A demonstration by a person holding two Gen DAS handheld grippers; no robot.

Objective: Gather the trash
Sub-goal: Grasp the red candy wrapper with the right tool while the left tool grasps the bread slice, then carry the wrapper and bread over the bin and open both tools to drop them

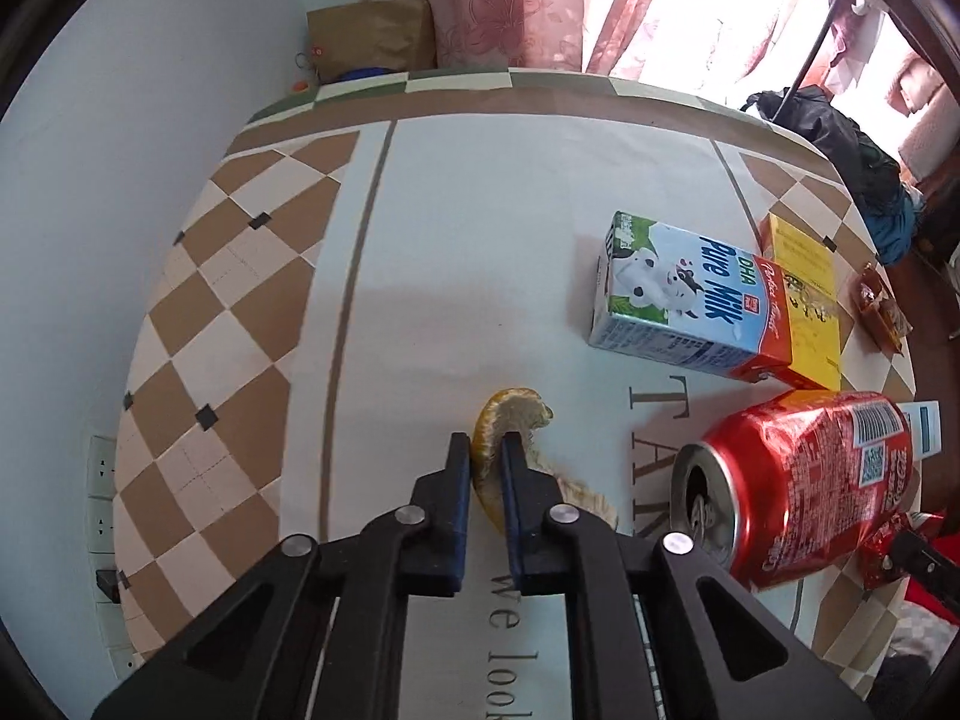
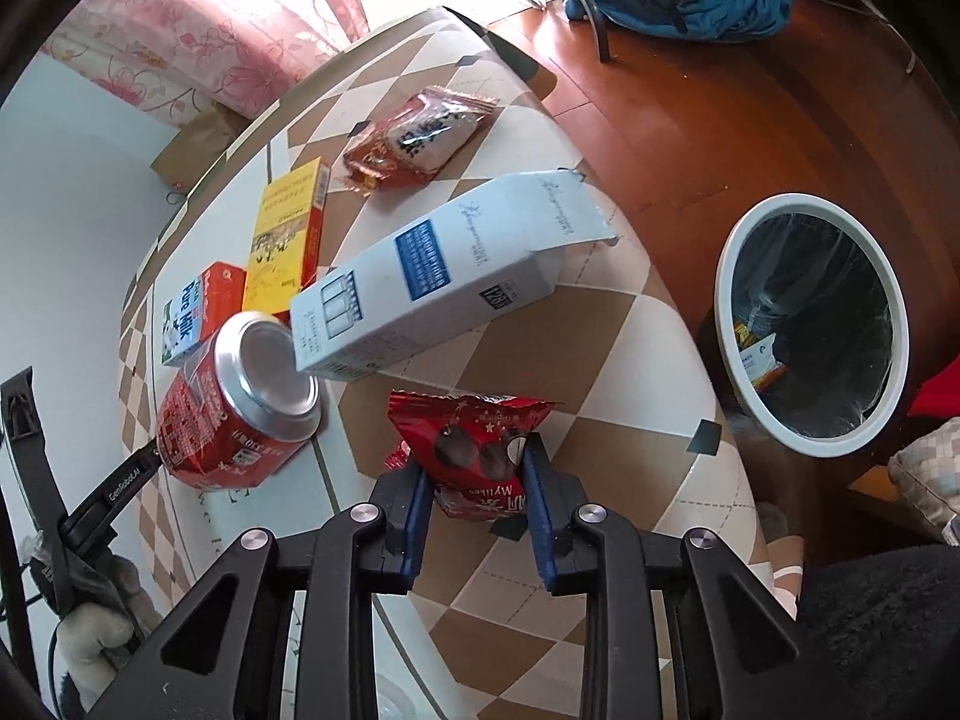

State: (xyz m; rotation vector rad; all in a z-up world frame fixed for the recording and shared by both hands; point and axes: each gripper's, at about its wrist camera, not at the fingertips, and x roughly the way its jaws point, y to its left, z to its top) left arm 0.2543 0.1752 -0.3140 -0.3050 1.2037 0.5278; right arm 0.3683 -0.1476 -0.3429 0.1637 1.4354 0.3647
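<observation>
Left gripper (image 1: 481, 450), at lower centre of the left wrist view, has its jaws drawn narrow on a piece of fruit peel (image 1: 510, 420); both blue pads press the peel's edge, and the rest curls out to the right toward the crushed red can (image 1: 804, 480). Right gripper (image 2: 474, 468), at lower centre of the right wrist view, has its jaws set moderately apart around a red snack wrapper (image 2: 474, 450); both pads appear to touch the wrapper's sides, so it is judged held, though how firmly cannot be told.

Step in hand, as judged: carrying both pieces to the white-rimmed bin (image 2: 810, 324), which stands on the wooden floor at right of the right wrist view, beside the table (image 2: 600, 360). To do it well, lift each piece straight up before swinging it, so that the peel's trailing end does not drag against the can and the wrapper does not catch the pale blue carton (image 2: 444, 276) just above it. Release only once each piece is over the bin's mouth; the wrapper is light and could flutter wide.

Peel: yellow-orange outside, pale and fibrous inside, dried and curled. Wrapper: glossy, crinkled, red, printed with dark round sweets, seemingly empty. Left on the checked tablecloth are the milk carton (image 1: 690, 294), a yellow box (image 2: 288, 240) and a second wrapper (image 2: 420, 138).
</observation>
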